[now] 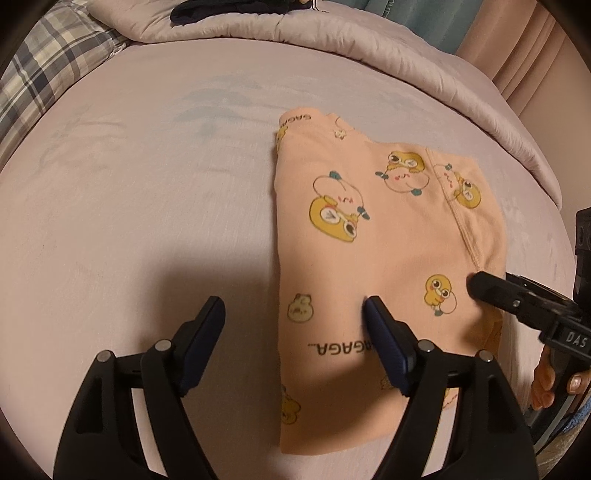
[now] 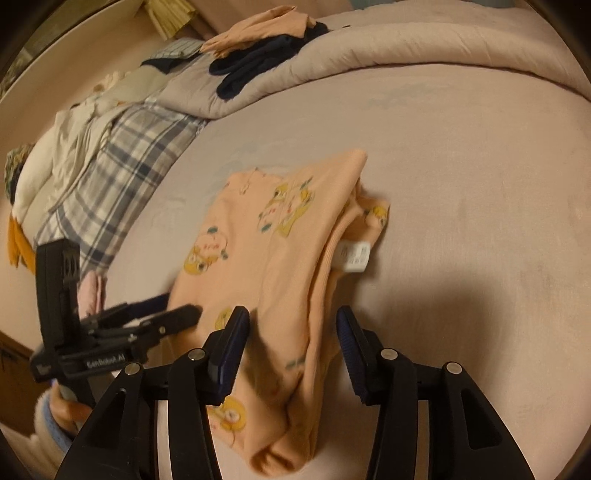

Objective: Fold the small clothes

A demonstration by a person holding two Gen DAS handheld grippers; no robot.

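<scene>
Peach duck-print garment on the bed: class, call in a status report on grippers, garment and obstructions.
Left gripper open, one finger over cloth. Right gripper open, straddling its edge. Peach duck-print cotton garment folded flat on pinkish bedsheet. Nothing obstructing.

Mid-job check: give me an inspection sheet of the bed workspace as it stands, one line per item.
Surface: pink bed sheet, mostly smooth, shadows near the grippers.
Job's things: peach garment with duck prints lies folded flat on the sheet; its white label sticks out at one side.
Clutter: dark clothes and another peach piece lie on the rolled quilt; plaid pillow beside a pale pile of laundry.
Grippers: left gripper open, one finger over the garment's edge; right gripper open, astride the garment's near part.
Cables: nothing seen.
Surroundings: curtain behind the bed.
</scene>
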